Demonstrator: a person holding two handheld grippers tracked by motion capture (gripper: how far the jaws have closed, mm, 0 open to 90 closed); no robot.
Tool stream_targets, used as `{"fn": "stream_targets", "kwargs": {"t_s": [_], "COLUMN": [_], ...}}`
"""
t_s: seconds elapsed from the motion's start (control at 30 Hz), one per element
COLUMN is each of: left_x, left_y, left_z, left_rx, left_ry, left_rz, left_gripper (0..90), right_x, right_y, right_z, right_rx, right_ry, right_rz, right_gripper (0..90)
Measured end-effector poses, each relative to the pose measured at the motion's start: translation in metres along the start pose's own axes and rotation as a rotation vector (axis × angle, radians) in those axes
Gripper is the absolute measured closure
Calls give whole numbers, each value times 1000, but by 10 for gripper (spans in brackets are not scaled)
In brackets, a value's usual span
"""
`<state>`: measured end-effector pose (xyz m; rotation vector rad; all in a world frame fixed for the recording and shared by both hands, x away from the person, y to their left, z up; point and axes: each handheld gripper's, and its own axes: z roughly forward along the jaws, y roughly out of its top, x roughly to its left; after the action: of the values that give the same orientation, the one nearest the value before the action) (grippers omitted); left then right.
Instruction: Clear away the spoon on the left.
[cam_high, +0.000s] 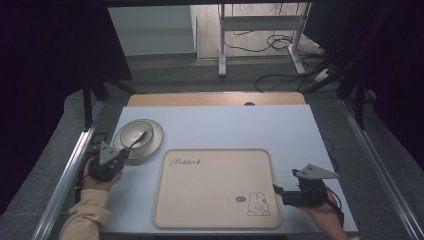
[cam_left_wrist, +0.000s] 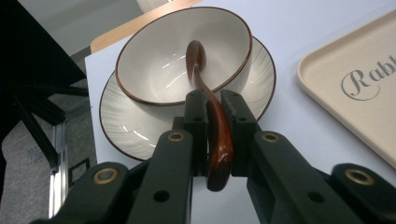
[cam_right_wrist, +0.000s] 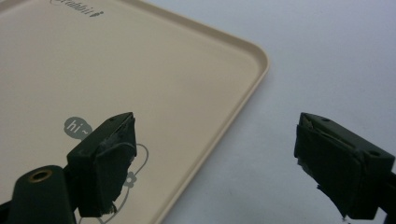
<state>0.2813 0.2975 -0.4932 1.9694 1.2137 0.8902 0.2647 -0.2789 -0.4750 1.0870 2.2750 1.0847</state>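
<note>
Left gripper view: glossy brown spoon (cam_left_wrist: 218, 140) in bowl (cam_left_wrist: 159, 65)

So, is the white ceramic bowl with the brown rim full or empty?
Empty of food or liquid: the white ceramic bowl shows a bare glossy inside, holding just the head of the brown wooden spoon.

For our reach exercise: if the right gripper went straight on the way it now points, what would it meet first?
Probably the tray's right rim: the open right gripper straddles that edge, one jaw over the tray, one over the table. Its height is unclear.
</note>
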Motion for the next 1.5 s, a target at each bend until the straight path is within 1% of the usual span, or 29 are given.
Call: {"fn": "stream_targets", "kwargs": {"t_s": [0.23, 0.47, 0.5, 0.6, 0.63, 0.7, 0.73, 0.77, 0.9, 1.0, 1.07, 1.13, 1.17, 1.2, 1.33, 1.4, 1.5], "left_x": [2, 5, 6, 7, 9, 11, 11, 12, 13, 13, 13, 15, 15, 16, 17, 17, 17], "left_y": [1, 1, 1, 2, 3, 4, 4, 6, 7, 7, 8, 9, 9, 10, 11, 12, 13], "left_z": [-2, -5, -7, -9, -13, -18, -18, -22, -30, -33, -39, -42, -42, -46, -51, -55, -59], "left_rx": [-11, -22, -28, -41, -58, -75, -75, -94, -122, -131, -146, -161, -161, -174, -190, -203, -215], "left_ry": [22, 38, 48, 53, 55, 63, 63, 69, 75, 76, 76, 75, 75, 73, 79, 75, 71], "left_rz": [-31, -50, -56, -67, -83, -92, -92, -101, -121, -126, -135, -151, -151, -169, -181, -192, -195], "left_gripper": [842, 843, 843, 843, 844, 843, 844, 844, 844, 844, 844, 843, 844, 844, 843, 844, 844], "right_x": [0, 0, 0, 0, 0, 0, 0, 0, 0, 0, 0, 0, 0, 0, 0, 0, -1], "right_y": [0, 0, 0, 0, 0, 0, 0, 0, 0, 0, 0, 0, 0, 0, 0, 0, 0], "right_z": [0, 0, 0, 0, 0, 0, 0, 0, 0, -1, -1, -1, -1, -1, -1, -1, -1], "right_rx": [3, 3, 4, 5, 4, 3, 3, 3, 3, 1, 1, 1, 1, 0, -1, -3, -3], "right_ry": [-4, -3, -4, -3, -4, -3, -3, -3, 0, 1, 2, 2, 2, 3, 4, 4, 3], "right_rz": [3, 1, -1, -2, -3, -4, -4, -6, -7, -10, -10, -10, -11, -12, -14, -14, -13], "right_gripper": [134, 134, 134, 134, 135, 134, 134, 134, 135, 134, 134, 135, 135, 135, 134, 134, 135]}}
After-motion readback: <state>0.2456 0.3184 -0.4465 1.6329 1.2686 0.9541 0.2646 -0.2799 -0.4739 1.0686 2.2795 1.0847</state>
